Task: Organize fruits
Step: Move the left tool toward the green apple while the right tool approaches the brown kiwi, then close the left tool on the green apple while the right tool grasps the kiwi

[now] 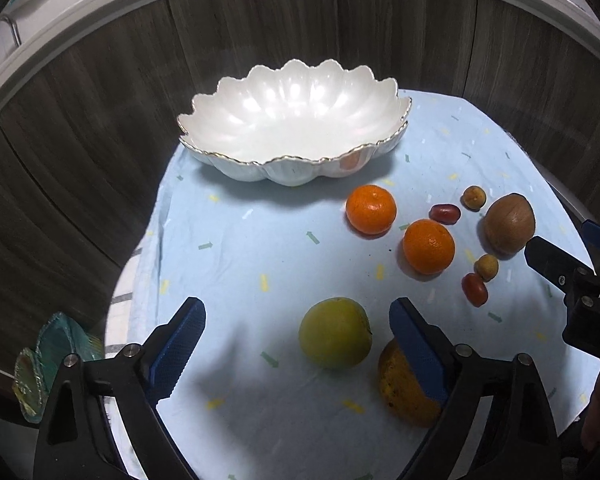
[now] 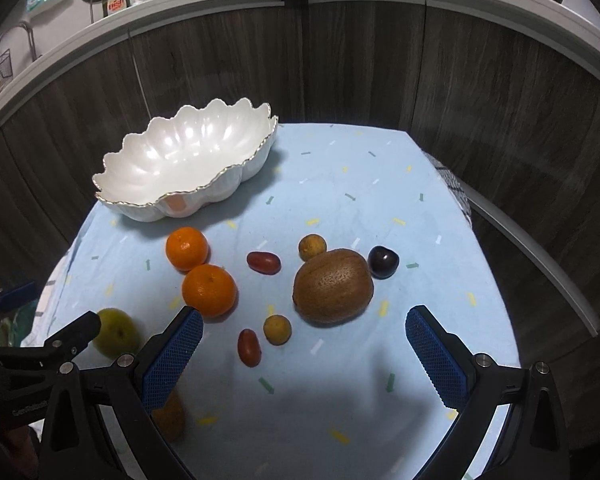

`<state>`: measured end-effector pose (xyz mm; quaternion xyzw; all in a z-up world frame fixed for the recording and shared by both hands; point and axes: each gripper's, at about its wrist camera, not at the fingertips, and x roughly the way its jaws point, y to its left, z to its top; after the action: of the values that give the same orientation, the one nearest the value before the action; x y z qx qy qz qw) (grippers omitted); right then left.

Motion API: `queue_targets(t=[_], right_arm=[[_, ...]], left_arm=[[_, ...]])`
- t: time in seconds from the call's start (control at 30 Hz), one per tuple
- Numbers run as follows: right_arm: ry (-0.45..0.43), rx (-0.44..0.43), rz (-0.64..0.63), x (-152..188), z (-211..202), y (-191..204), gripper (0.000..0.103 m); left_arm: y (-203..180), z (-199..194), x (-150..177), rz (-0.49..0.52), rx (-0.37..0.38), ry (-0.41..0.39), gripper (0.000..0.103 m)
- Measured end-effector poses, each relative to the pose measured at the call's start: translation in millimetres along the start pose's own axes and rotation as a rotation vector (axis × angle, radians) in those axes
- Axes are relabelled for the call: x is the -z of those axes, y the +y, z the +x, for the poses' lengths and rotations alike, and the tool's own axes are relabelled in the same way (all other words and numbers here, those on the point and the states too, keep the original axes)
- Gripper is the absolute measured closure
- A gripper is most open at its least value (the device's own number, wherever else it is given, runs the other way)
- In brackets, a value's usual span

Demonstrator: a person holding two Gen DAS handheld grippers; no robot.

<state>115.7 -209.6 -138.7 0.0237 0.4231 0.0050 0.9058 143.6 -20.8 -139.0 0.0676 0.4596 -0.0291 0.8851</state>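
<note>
Clearly nothing has gone into the scalloped white bowl (image 1: 296,128) yet; it stands bare at the far edge of the cloth-covered surface (image 1: 260,248), well beyond both sets of fingers, to the left of the right pair and nearly straight ahead of the left pair. Next in size, the brown kiwi-like fruit (image 2: 333,286) lies just ahead of the right gripper (image 2: 304,354), a little right of its centre line, with its long axis running across the gap between the fingers, so a straight reach forward would likely straddle it end to end unless the wrist turns. The left gripper (image 1: 296,344) has its fingers spread wide and holds nothing; the yellow-green fruit (image 1: 335,333) sits between them, nearer the right-hand finger, and a mottled orange fruit (image 1: 404,392) lies partly behind that finger. The right gripper is likewise wide open and empty. Two mandarins (image 2: 208,290) lie touching ahead of the right gripper's left finger. Smaller pieces follow: a dark plum (image 2: 383,262) beside the kiwi's far end, two red oblong fruits (image 2: 249,347) and two small yellowish round ones (image 2: 277,329). My judgement is that the left hand is nearer a grasp. On the shelf behind, a green bottle's (image 2: 116,2) label is too blurred to read.
</note>
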Motion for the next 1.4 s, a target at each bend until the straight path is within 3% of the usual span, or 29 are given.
queue_targets(t=[0.23,0.57,0.87,0.93,1.17,1.2,1.4], right_arm=[[0.01,0.009,0.004,0.9,15.5,-4.3,0.0],[0.015,0.028,0.002,0.6,33.7,-7.5,0.0],[0.015,0.067,0.006,-7.3,50.9,-11.7,0.003],[0.026,0.075,0.009,-9.3,57.5,-13.0,0.005],[0.066,0.064,0.031,-10.6,77.7,-17.8,0.013],[0.073,0.061,0.033,-10.4,80.8,-17.7,0.014],[0.099,0.056,0.035,-6.9,94.3,-17.3,0.029]], left_arm=[[-4.1,16.4,2.1,-0.008,0.037,0.036,0.009],[-3.8,36.1,6.4,-0.033,0.067,0.084,0.02],[-4.4,48.1,7.1,-0.063,0.106,0.117,0.022],[-5.5,51.2,8.0,-0.065,0.118,0.13,0.03],[-9.1,57.6,8.6,-0.069,0.142,0.15,0.037],[-9.8,58.0,8.4,-0.067,0.143,0.149,0.042],[-14.8,58.7,9.4,-0.027,0.113,0.121,0.053]])
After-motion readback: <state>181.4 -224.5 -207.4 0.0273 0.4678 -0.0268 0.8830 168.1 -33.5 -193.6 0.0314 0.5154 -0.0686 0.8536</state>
